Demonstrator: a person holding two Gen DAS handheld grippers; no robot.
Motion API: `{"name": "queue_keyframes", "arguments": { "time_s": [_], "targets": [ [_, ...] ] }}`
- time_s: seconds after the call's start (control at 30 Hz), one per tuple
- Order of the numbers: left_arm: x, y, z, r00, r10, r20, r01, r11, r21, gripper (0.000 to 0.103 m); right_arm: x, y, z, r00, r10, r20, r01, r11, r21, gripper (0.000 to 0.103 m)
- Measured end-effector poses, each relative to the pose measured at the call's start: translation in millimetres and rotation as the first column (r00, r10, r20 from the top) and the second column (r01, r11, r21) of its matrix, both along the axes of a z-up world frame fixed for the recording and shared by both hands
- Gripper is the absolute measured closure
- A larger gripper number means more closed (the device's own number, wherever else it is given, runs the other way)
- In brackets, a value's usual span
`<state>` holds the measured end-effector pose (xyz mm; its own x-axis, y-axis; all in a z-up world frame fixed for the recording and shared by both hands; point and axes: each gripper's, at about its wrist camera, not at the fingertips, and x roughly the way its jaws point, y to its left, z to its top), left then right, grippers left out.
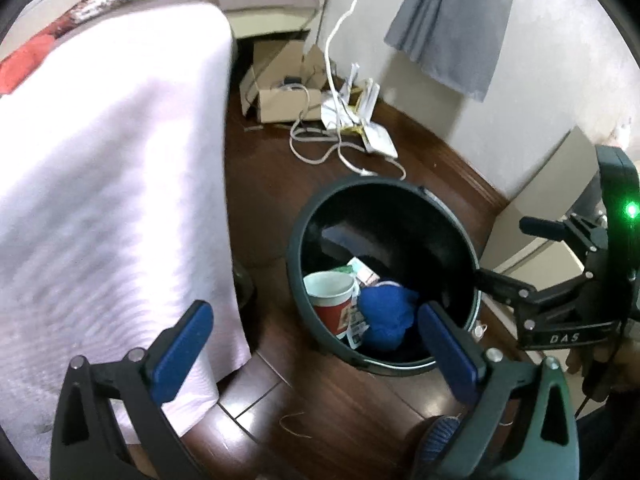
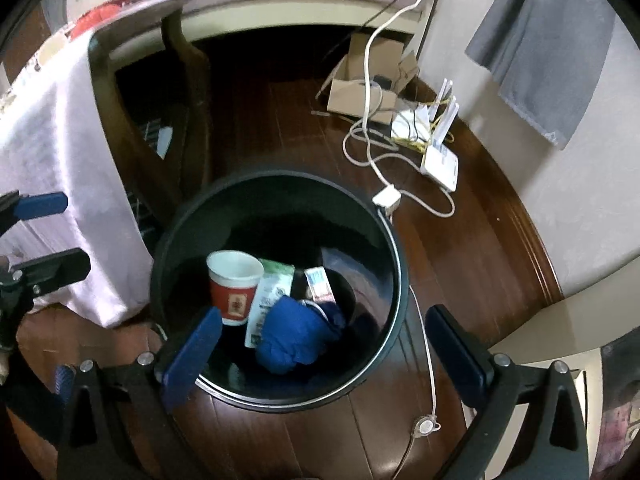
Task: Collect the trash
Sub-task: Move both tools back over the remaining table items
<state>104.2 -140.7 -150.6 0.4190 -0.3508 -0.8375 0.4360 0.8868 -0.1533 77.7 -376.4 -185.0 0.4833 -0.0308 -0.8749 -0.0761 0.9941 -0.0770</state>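
Note:
A dark round trash bin (image 1: 296, 256) stands on the wooden floor; it also shows in the right wrist view (image 2: 400, 280). Inside lie a red and white paper cup (image 1: 334, 300) (image 2: 234, 286), a crumpled blue item (image 1: 388, 312) (image 2: 298, 334), a green and white wrapper (image 2: 272, 290) and a small carton (image 2: 319, 284). My left gripper (image 1: 316, 344) is open and empty, above the bin's near left rim. My right gripper (image 2: 328, 352) is open and empty, right over the bin's mouth. The right gripper also shows at the right edge of the left wrist view (image 1: 516, 256).
A white cloth (image 1: 112, 184) hangs over a table at the left, next to a dark chair (image 2: 172, 120). A cardboard box (image 2: 360, 92), a white router (image 2: 440, 160) and white cables (image 2: 372, 152) lie on the floor behind the bin. A grey cloth (image 2: 540, 44) hangs on the wall.

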Motion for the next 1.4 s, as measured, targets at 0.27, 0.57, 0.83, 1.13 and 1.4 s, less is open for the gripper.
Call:
{"name": "queue_keyframes", "arguments": {
  "time_s": [0.27,0.57,0.83,1.13,1.4],
  "targets": [
    [-14.7,18.6,43.0,0.991,0.052,0.122,-0.052,0.999,0.000,0.000,-10.0,13.6,48.8,0.996,0.003,0.086,-0.004,1.000,0.020,0.000],
    [-19.2,53.3,78.7,0.971,0.122,0.205,-0.122,0.992,-0.012,0.000,-11.8,49.2,97.4,0.981,0.050,0.189,-0.061,0.997,0.055,0.000],
    [-21.2,96.4,111.8,0.931,0.221,0.292,-0.223,0.974,-0.030,0.000,-0.9,94.4,138.7,0.944,0.088,0.319,-0.120,0.989,0.084,0.000],
    [-18.5,168.8,136.2,0.853,0.390,0.346,-0.371,0.921,-0.122,0.000,18.5,147.1,159.9,0.907,0.148,0.394,-0.194,0.978,0.077,0.000],
    [-1.5,237.3,137.1,0.752,0.540,0.378,-0.555,0.828,-0.077,0.000,37.4,202.9,177.0,0.881,0.235,0.410,-0.292,0.953,0.079,0.000]
  ]
}}
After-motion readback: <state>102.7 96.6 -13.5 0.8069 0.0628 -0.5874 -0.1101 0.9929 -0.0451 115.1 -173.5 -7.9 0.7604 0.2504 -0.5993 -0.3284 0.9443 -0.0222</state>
